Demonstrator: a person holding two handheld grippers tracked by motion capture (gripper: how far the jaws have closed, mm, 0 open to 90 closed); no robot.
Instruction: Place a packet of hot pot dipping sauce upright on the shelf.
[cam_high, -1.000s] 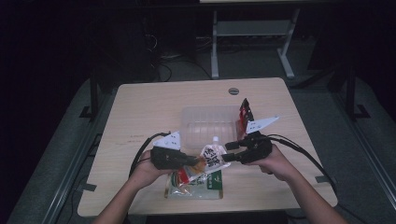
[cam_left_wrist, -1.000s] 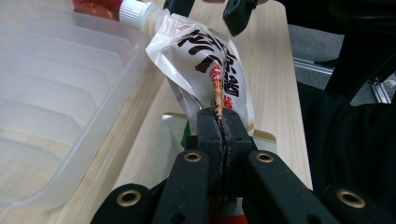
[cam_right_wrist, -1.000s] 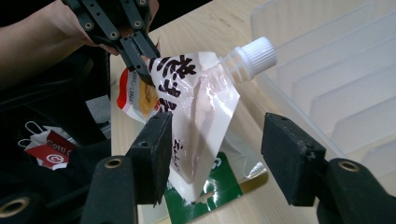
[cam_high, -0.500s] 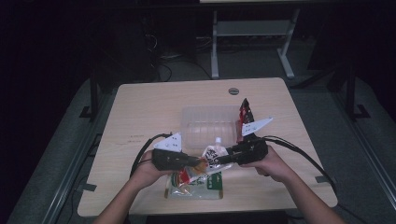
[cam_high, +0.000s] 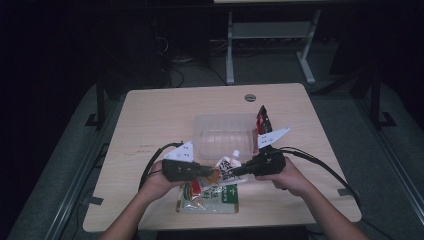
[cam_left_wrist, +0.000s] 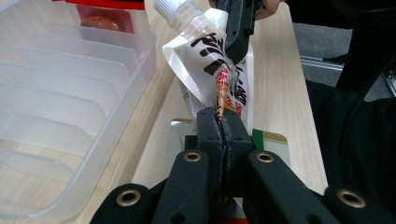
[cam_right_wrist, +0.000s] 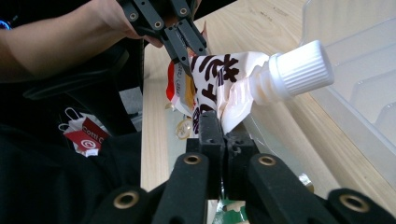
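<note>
A white spout pouch (cam_high: 227, 167) with dark lettering and a white screw cap (cam_right_wrist: 299, 70) hangs just above the table between both grippers. My left gripper (cam_high: 212, 175) is shut on the pouch's bottom edge (cam_left_wrist: 219, 100). My right gripper (cam_high: 235, 172) has just been closing and is now shut on the pouch (cam_right_wrist: 233, 79) near its spout. In the left gripper view the right gripper (cam_left_wrist: 238, 32) comes in from the top. In the right gripper view the left gripper (cam_right_wrist: 182, 37) sits at the upper left.
A clear ribbed plastic tray (cam_high: 220, 135) stands just beyond the pouch. A red and black packet (cam_high: 262, 120) leans at its right edge. A flat packet with a green label (cam_high: 210, 197) lies under the grippers near the table's front edge. The floor drops off beyond.
The right gripper's jaws have closed onto the pouch near the spout. Both hands have stayed almost in place, and the left gripper keeps its hold.
</note>
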